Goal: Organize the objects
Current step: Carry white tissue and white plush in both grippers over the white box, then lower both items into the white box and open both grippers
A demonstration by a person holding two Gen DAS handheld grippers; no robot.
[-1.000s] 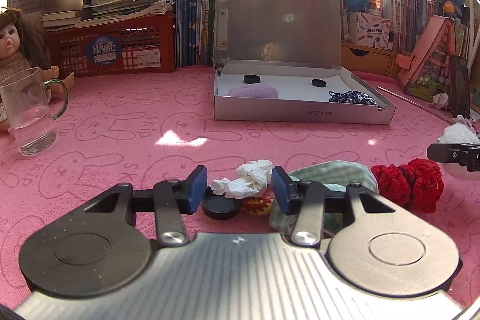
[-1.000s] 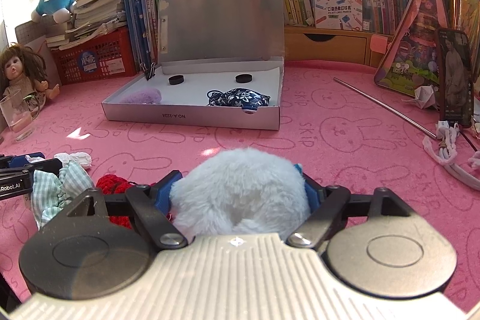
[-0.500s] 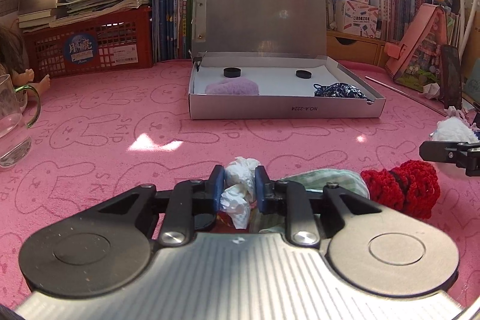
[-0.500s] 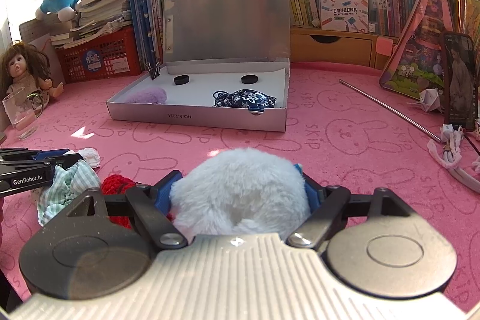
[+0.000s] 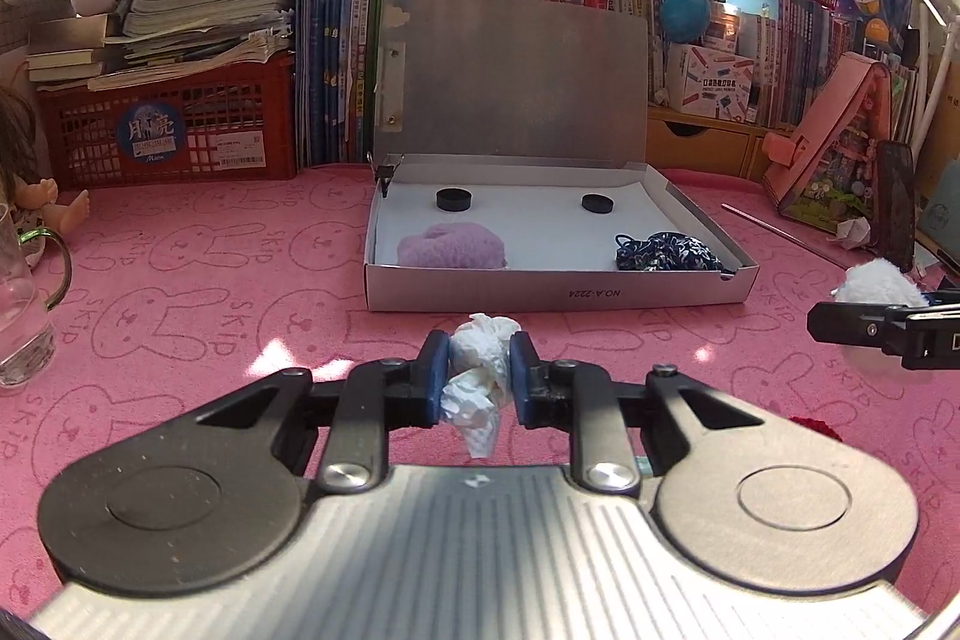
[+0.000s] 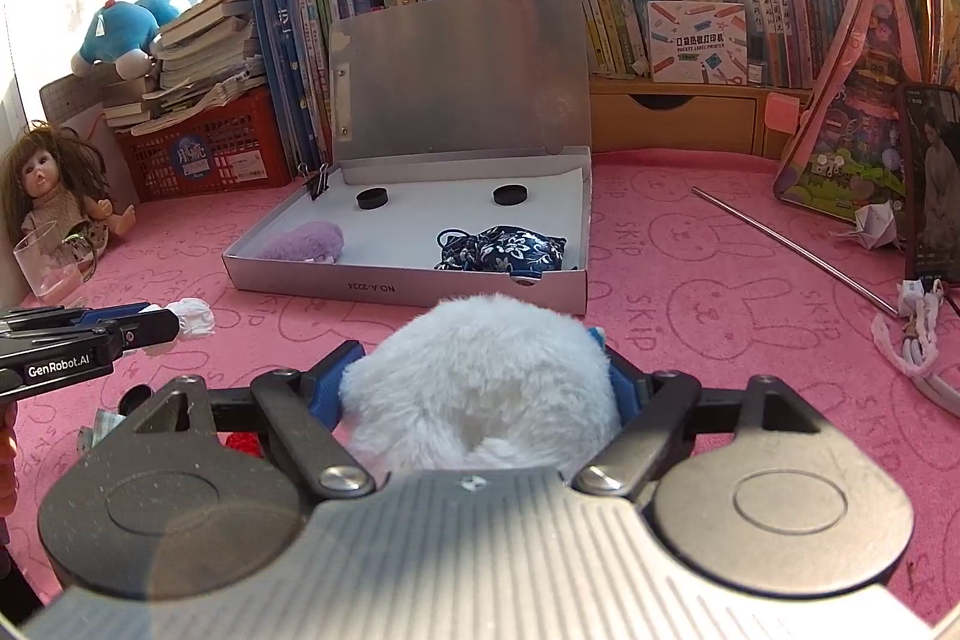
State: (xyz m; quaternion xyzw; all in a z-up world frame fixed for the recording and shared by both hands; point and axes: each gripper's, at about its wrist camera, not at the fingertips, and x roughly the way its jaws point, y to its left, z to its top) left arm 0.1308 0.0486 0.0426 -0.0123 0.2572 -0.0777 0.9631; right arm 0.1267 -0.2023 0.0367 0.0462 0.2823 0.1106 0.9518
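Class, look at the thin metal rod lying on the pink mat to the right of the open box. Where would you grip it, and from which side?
Grip the metal rod near its middle, coming down from above with the jaws set across its length. It lies flat and slanted on the pink mat, too thin and low to take from the side or by an end. Its middle stretch has bare mat on both sides, clear of the white cord at its near end.

The fluffy white pompom [image 6: 480, 388] hides the right gripper's blue pads almost entirely. A small red knitted item [image 5: 816, 427] and a green checked cloth [image 6: 99, 427] peek from behind gripper bodies. The clear glass mug [image 5: 21, 304] and the long-haired doll [image 5: 24, 172] are cut by the left edge.
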